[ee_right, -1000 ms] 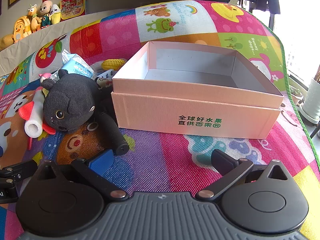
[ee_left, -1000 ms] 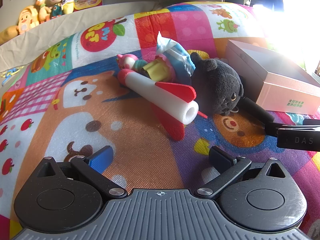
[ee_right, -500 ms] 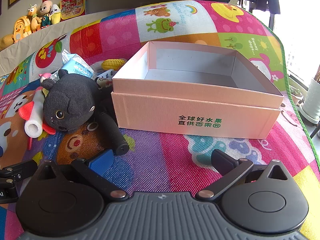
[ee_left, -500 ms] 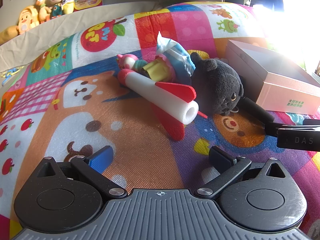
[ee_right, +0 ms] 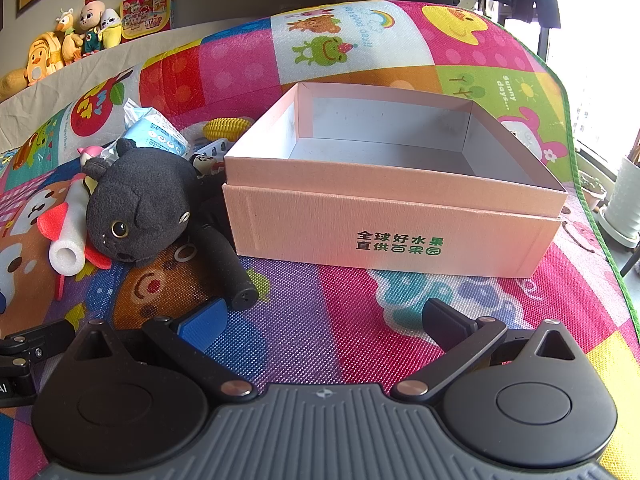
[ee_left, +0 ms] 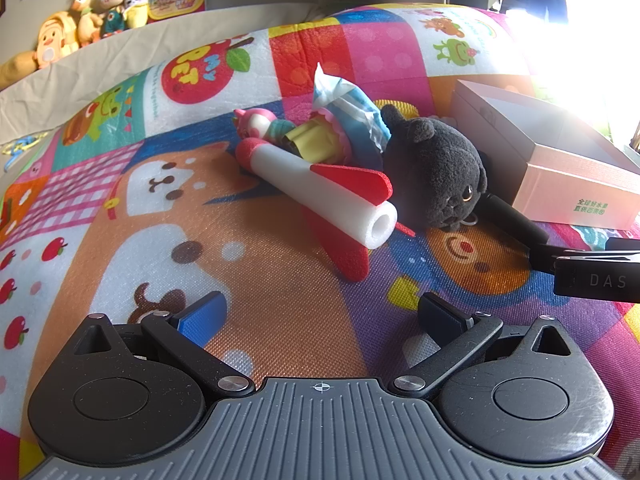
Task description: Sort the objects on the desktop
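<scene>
A pile of toys lies on the colourful play mat. A white foam rocket (ee_left: 324,196) with red fins points toward my left gripper (ee_left: 320,312), which is open and empty a short way in front of it. Right of the rocket sits a dark grey plush cat (ee_left: 440,176) (ee_right: 140,204), with a black cylinder handle (ee_right: 224,260) beside it. Behind them are a pink doll (ee_left: 256,124), a blue tissue pack (ee_left: 344,100) (ee_right: 156,132) and a yellow corn toy (ee_right: 226,128). An empty pink cardboard box (ee_right: 392,224) (ee_left: 576,180) stands ahead of my right gripper (ee_right: 324,316), which is open and empty.
Part of the right gripper's black body (ee_left: 592,276) juts in at the right of the left wrist view. Stuffed toys (ee_right: 72,44) line a beige ledge at the back left. The mat's green edge (ee_right: 588,184) runs down the right, with a white pot (ee_right: 624,204) beyond it.
</scene>
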The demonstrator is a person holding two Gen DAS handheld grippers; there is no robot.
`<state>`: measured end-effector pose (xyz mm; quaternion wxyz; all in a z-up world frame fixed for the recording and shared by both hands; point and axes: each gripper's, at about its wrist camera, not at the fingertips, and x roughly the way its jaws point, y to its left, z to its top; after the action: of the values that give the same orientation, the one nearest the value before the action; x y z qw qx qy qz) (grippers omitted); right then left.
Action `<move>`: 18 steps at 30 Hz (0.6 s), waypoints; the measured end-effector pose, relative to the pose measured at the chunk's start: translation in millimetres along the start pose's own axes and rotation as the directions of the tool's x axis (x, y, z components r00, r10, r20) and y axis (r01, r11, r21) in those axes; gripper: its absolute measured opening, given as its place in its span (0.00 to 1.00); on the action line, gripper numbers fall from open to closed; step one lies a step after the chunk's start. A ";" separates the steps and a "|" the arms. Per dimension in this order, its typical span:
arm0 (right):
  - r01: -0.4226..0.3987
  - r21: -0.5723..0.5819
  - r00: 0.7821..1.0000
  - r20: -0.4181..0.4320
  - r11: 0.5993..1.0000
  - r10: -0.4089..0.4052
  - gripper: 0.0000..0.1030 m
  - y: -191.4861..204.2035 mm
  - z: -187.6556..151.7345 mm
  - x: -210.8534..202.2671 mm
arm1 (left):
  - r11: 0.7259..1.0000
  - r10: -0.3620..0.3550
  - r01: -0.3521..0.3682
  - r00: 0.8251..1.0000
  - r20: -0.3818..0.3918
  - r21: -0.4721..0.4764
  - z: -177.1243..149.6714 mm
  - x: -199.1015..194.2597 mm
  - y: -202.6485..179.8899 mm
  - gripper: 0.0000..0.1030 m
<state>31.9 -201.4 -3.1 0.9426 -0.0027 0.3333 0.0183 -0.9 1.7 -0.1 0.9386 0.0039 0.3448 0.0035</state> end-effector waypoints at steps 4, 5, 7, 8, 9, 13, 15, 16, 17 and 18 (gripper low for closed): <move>0.000 0.000 1.000 0.000 1.000 0.000 1.00 -0.4 -0.1 0.0 | 1.000 0.000 0.000 1.000 0.000 0.000 0.0 0.0 0.0 1.00; 0.000 0.000 1.000 0.000 1.000 0.000 1.00 -1.0 -0.2 0.0 | 1.000 0.000 0.000 1.000 0.000 0.000 0.0 0.0 0.0 1.00; 0.001 0.000 1.000 0.000 1.000 -0.001 1.00 -0.3 -0.2 0.0 | 1.000 0.000 0.000 1.000 0.000 0.000 0.0 0.0 0.1 1.00; 0.001 -0.001 1.000 0.000 1.000 -0.001 1.00 -1.6 -0.4 0.0 | 1.000 -0.001 0.001 1.000 0.000 -0.001 -0.1 -0.1 0.0 1.00; 0.001 -0.001 1.000 0.000 1.000 -0.001 1.00 -0.7 -0.2 0.0 | 1.000 0.000 0.000 1.000 0.000 0.000 -0.2 -0.2 -0.5 1.00; 0.001 -0.001 1.000 0.000 1.000 -0.001 1.00 -0.3 -0.2 0.0 | 1.000 0.000 0.000 1.000 0.000 0.000 0.0 -0.1 -0.1 1.00; 0.001 0.000 1.000 0.000 1.000 -0.001 1.00 -1.6 -0.4 0.0 | 1.000 -0.001 0.001 1.000 0.000 -0.001 0.0 0.0 0.0 1.00; 0.001 -0.001 1.000 0.000 1.000 -0.001 1.00 -0.3 -0.3 -0.1 | 1.000 0.000 0.000 1.000 0.000 0.000 0.0 0.0 0.0 1.00; 0.000 0.000 1.000 0.000 1.000 0.000 1.00 -1.1 -0.3 0.0 | 1.000 0.000 0.000 1.000 0.000 -0.001 0.0 -0.1 0.1 1.00; 0.002 -0.002 1.000 0.000 1.000 -0.002 1.00 0.2 -0.2 0.1 | 1.000 0.000 0.000 1.000 0.000 0.000 0.0 0.0 0.0 1.00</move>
<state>31.9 -201.2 -3.3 0.9426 -0.0039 0.3333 0.0178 -1.0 1.7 -0.1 0.9387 0.0037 0.3447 0.0035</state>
